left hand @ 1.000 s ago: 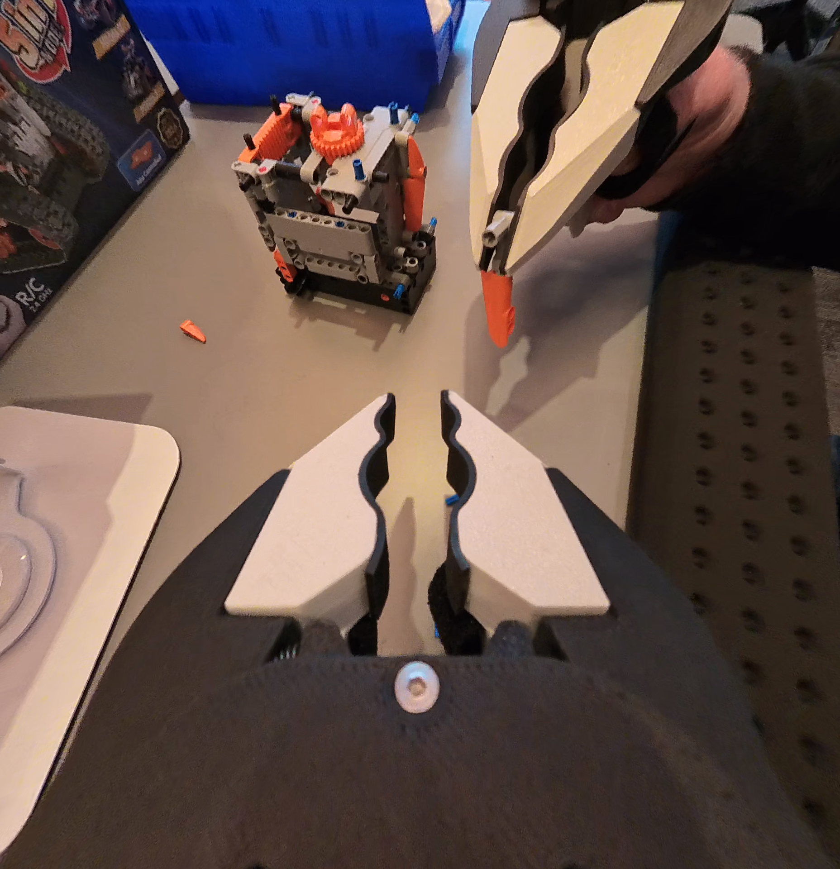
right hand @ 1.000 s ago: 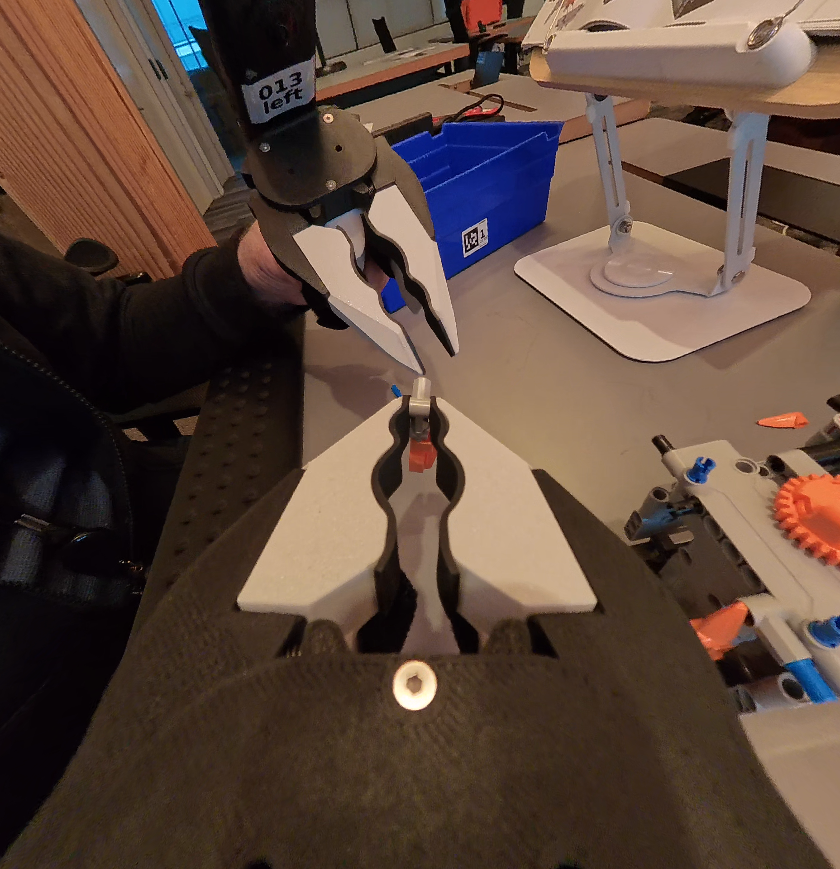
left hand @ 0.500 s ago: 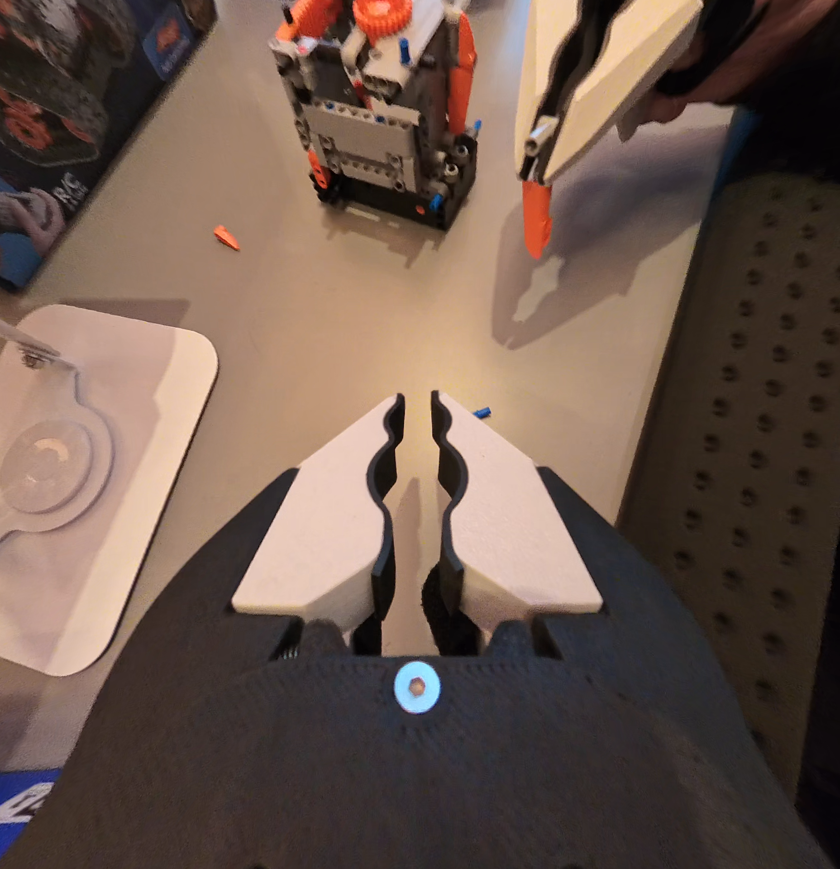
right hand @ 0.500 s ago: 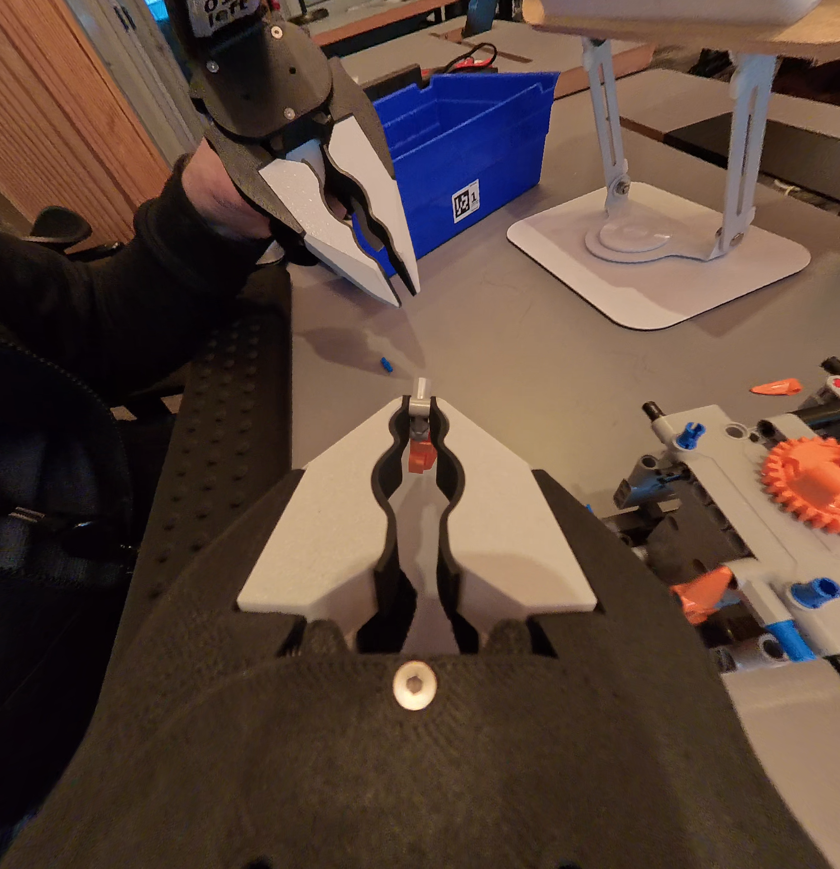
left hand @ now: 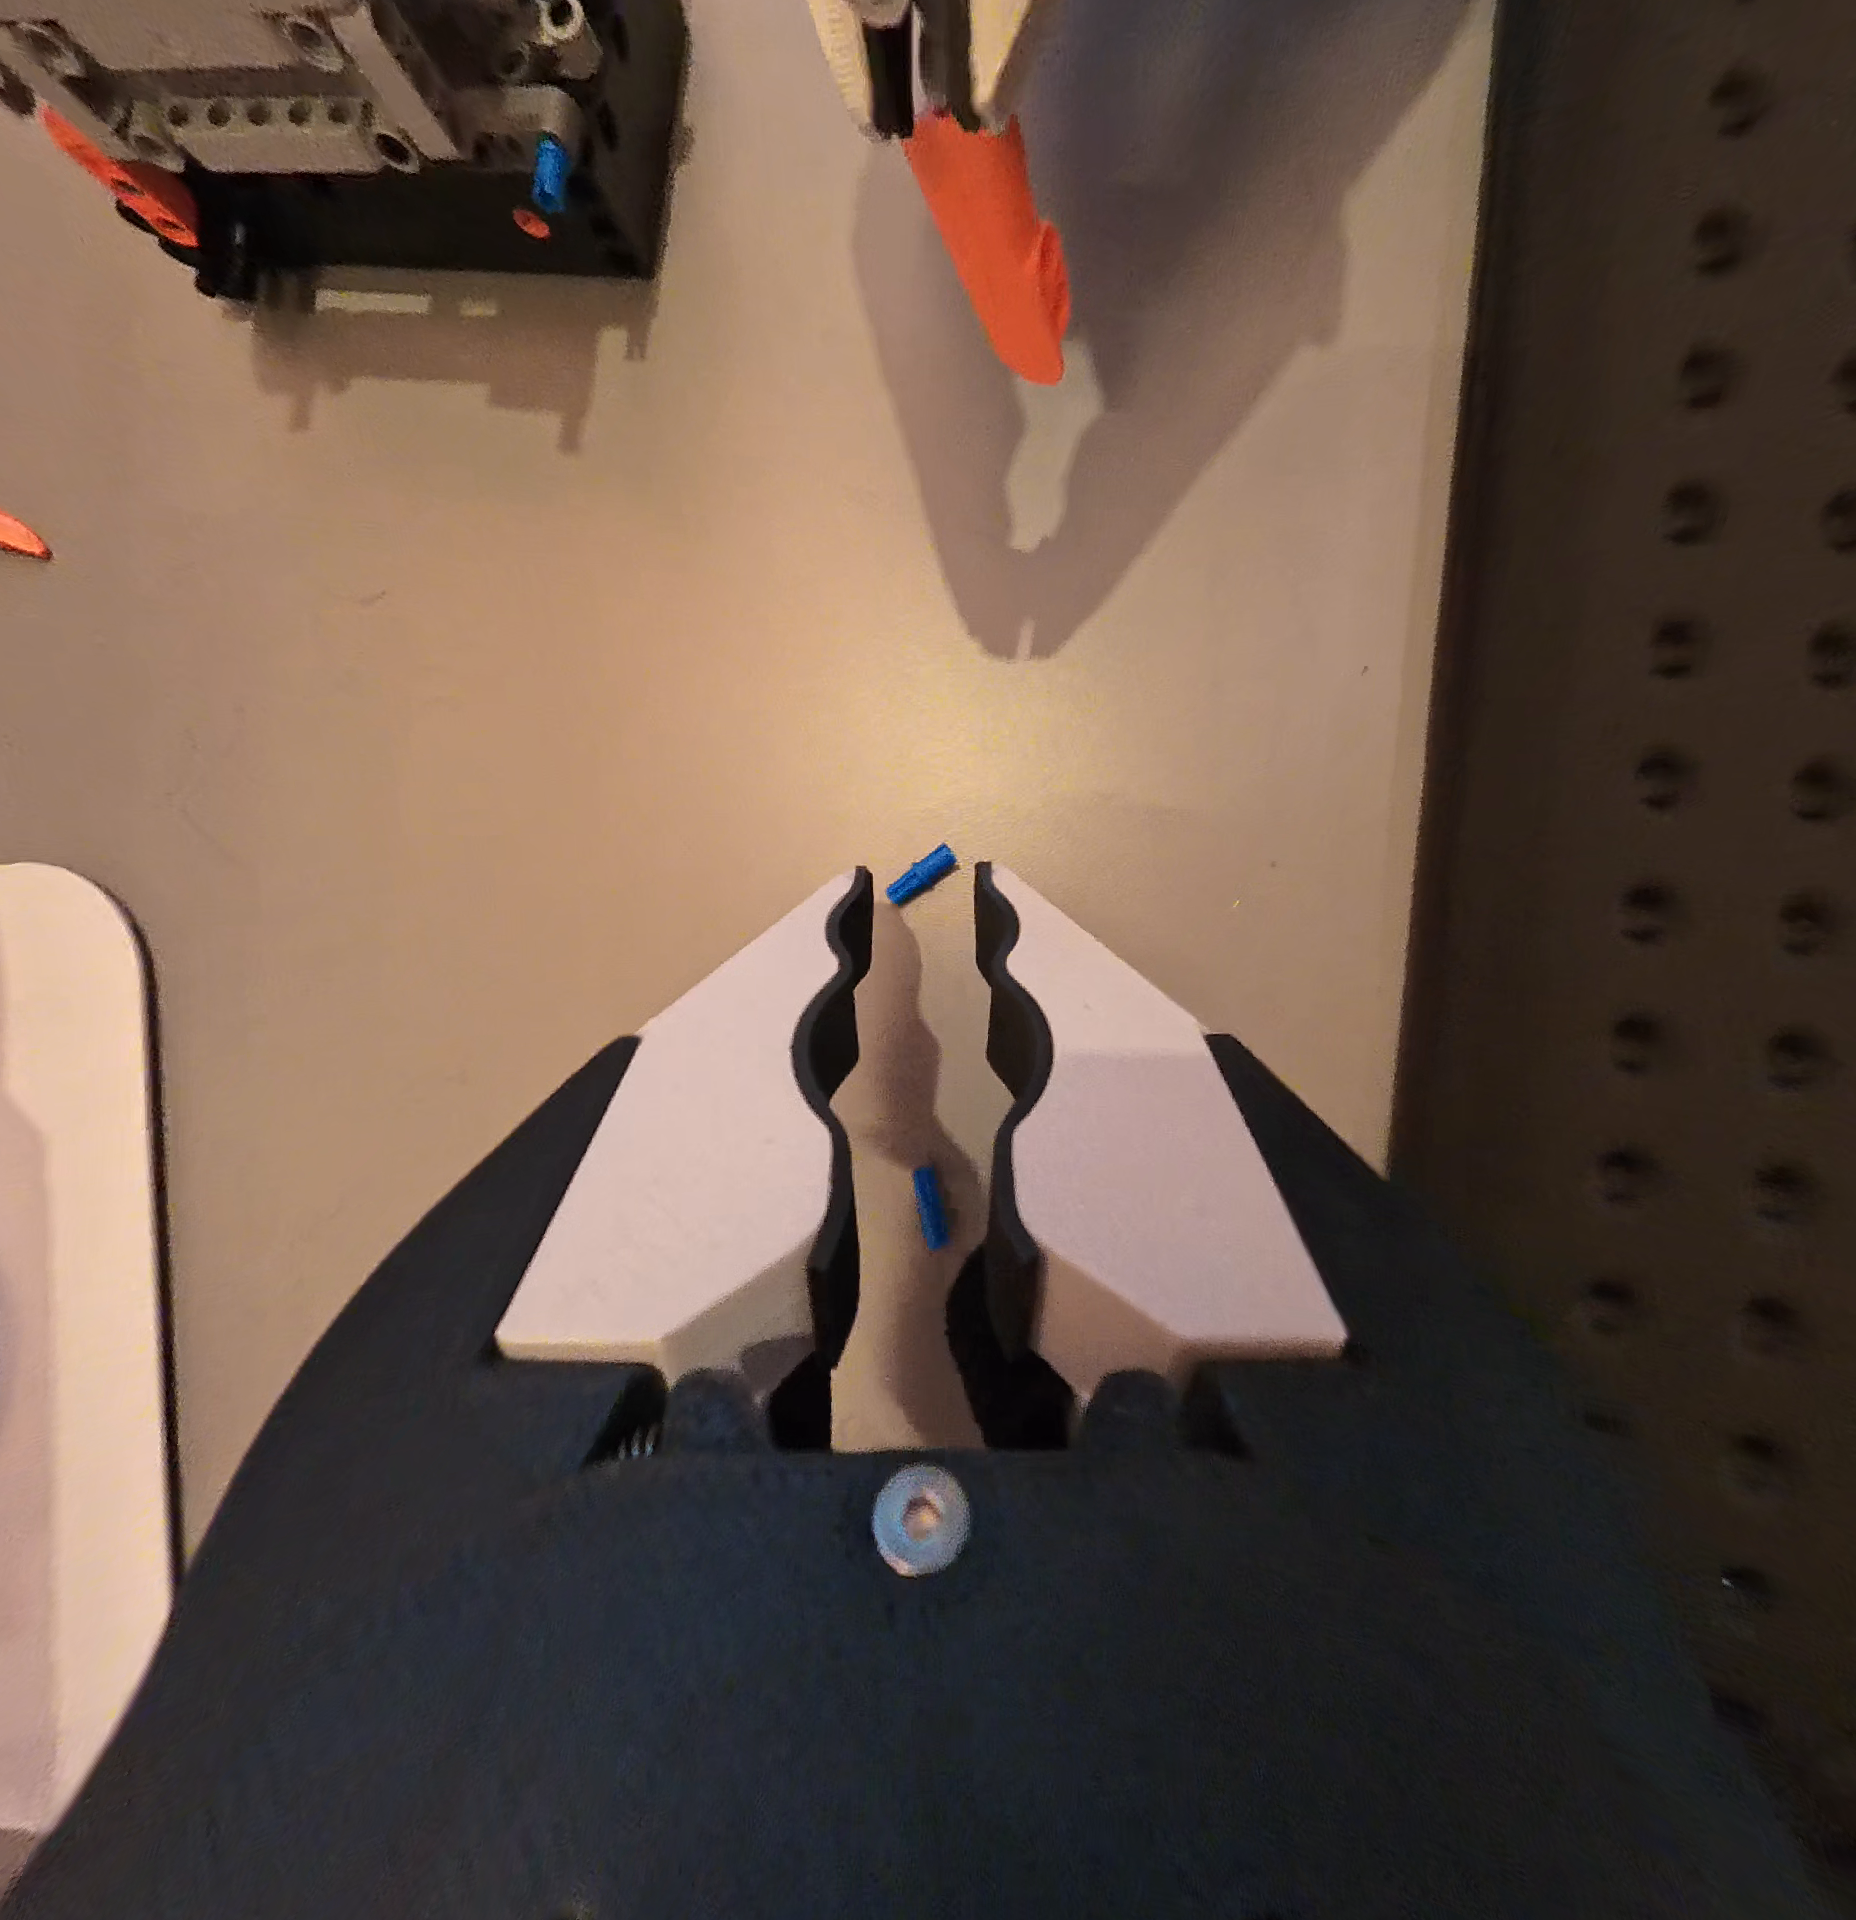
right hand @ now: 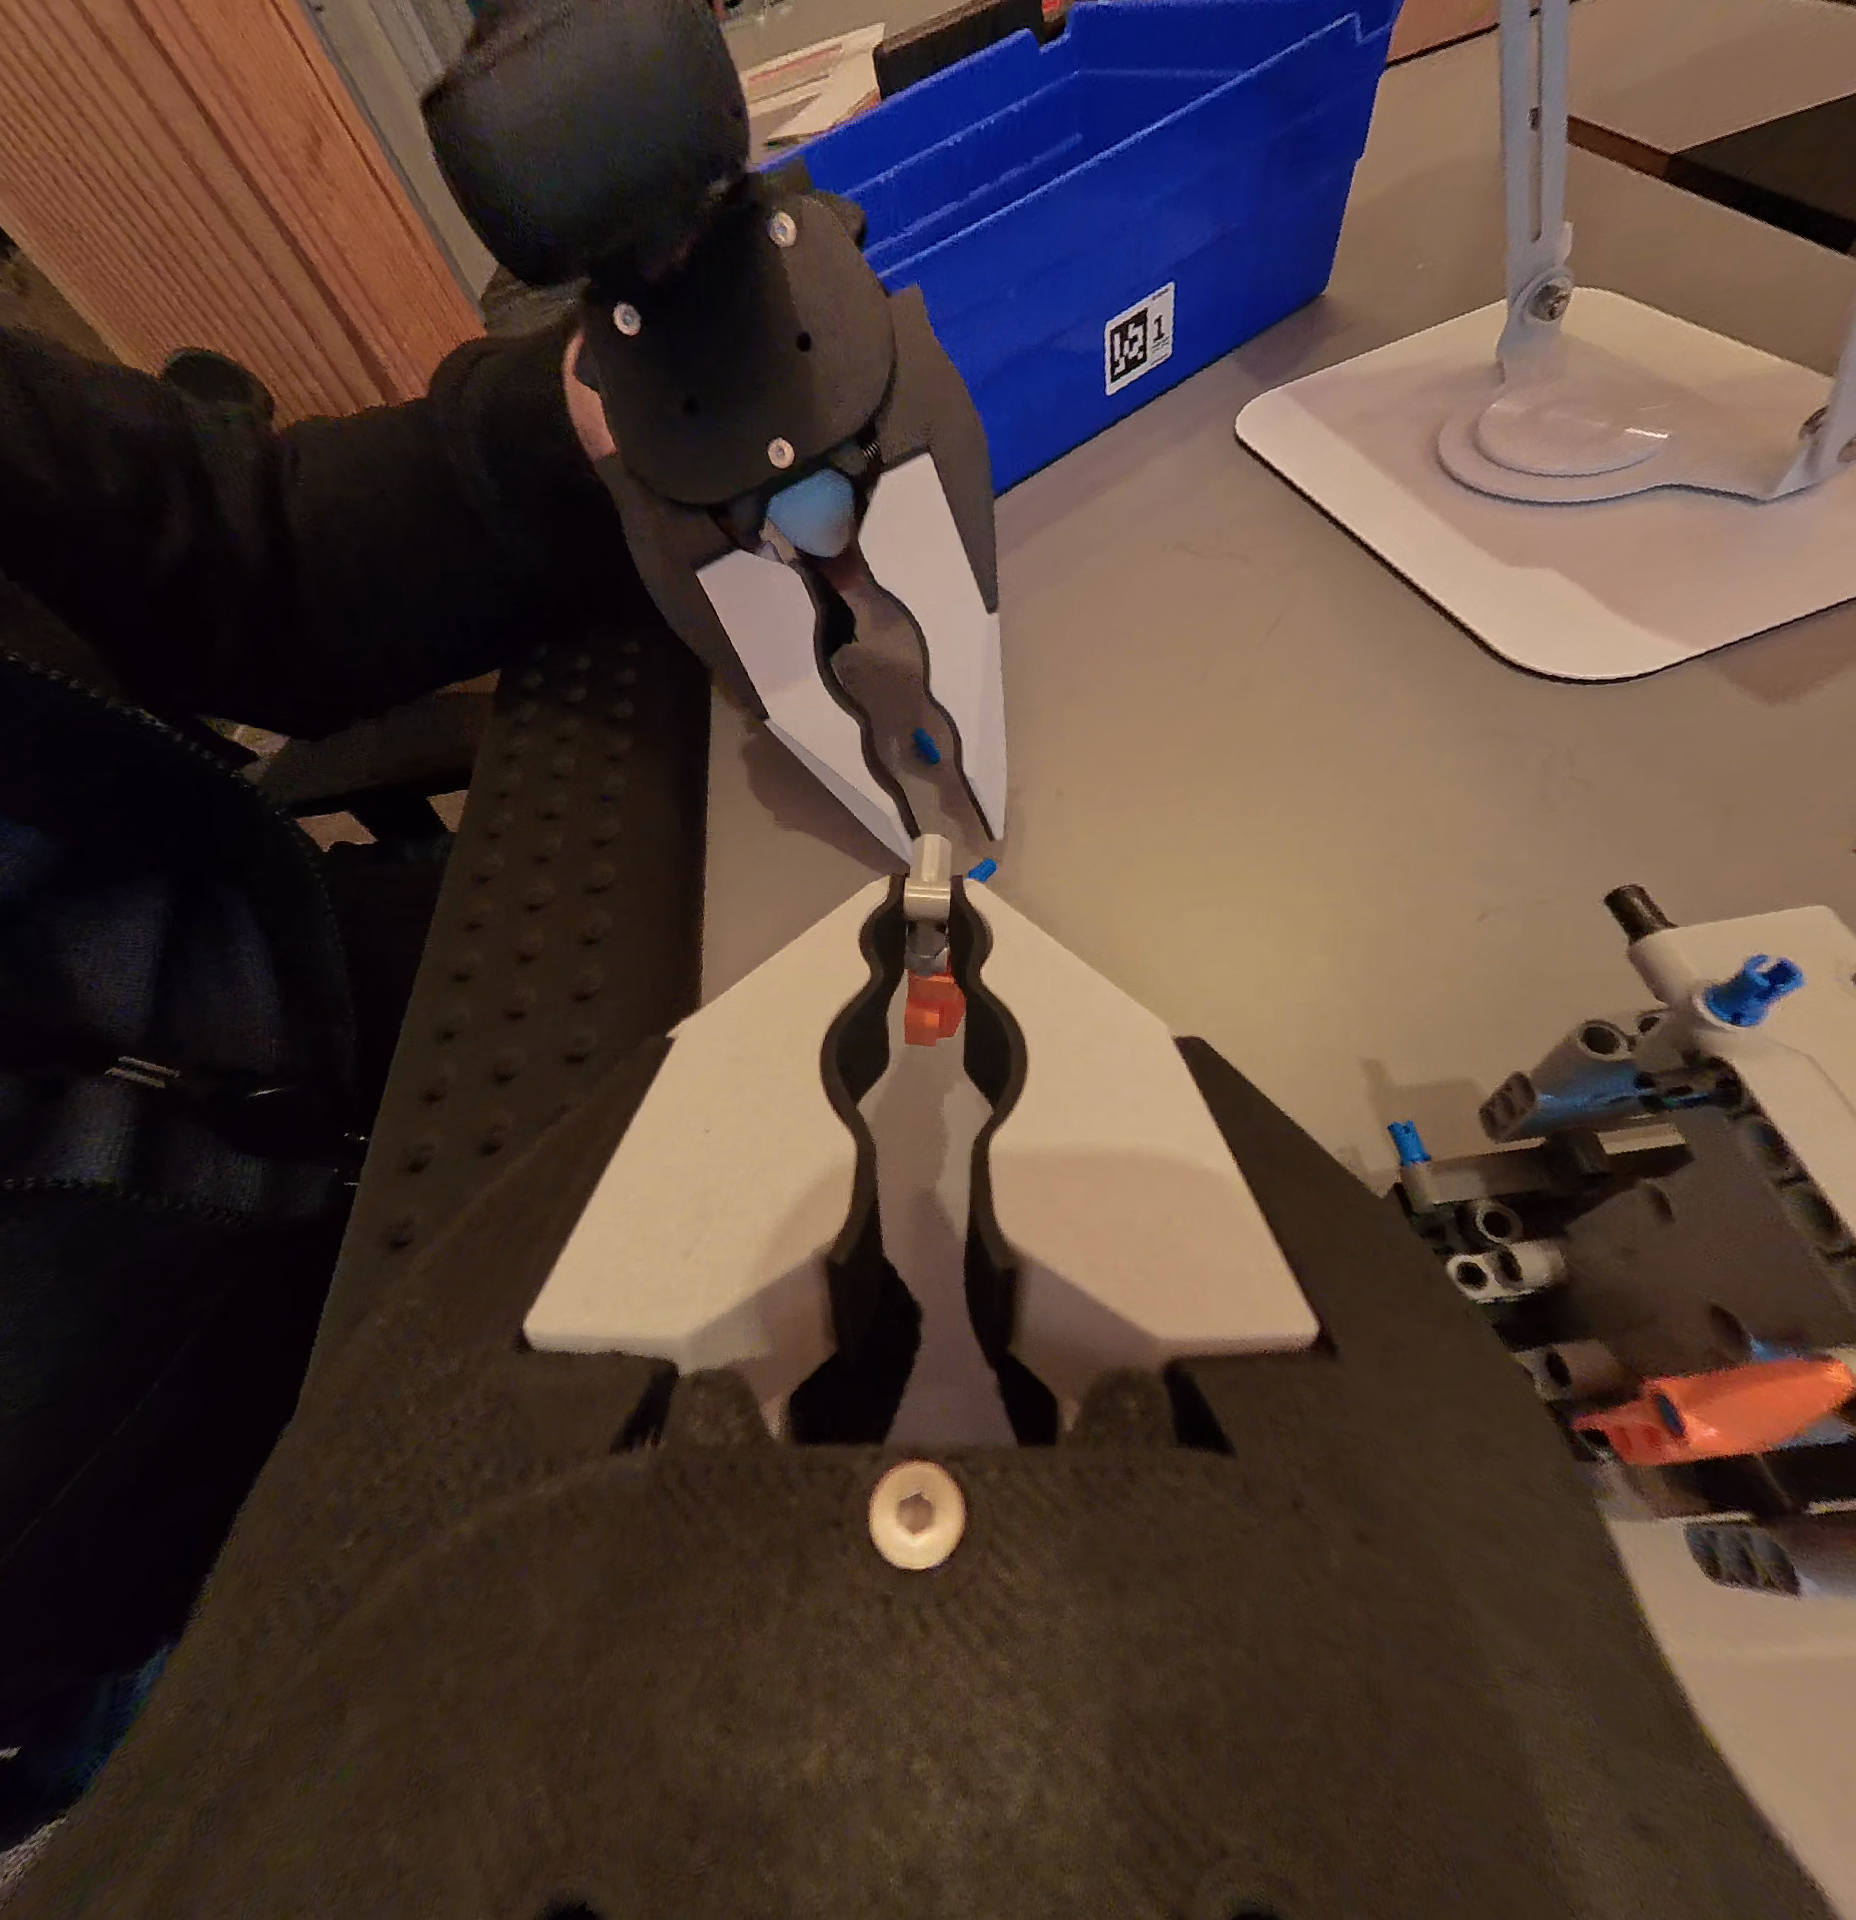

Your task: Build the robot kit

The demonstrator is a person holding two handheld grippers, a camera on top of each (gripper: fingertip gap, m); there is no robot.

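My left gripper [left hand: 921, 881] is open and points down close over the grey table [left hand: 539, 675]. A small blue pin [left hand: 919, 873] lies on the table right between its tips. A second blue pin [left hand: 930, 1205] lies farther back between the fingers. My right gripper [right hand: 930, 891] is shut on a grey-and-orange brick part [right hand: 929, 935]; its long orange end [left hand: 997, 239] hangs below the tips in the left wrist view. The left gripper [right hand: 950, 826] shows just ahead of it, with both blue pins [right hand: 981, 869] by its tips.
A grey, black and orange brick model [left hand: 332, 135] stands at the far left, also at the right in the right wrist view [right hand: 1682, 1195]. A loose orange piece [left hand: 4, 525], a white stand base [right hand: 1578, 499], a blue bin [right hand: 1111, 229] and a black perforated mat [left hand: 1682, 935] surround the spot. My left tips are roughly 20 cm from the loose orange piece [left hand: 4, 525].
My left gripper has come down toward the table and opened a little wider, so the blue pin now lies between its tips. My right gripper keeps hold of its part.
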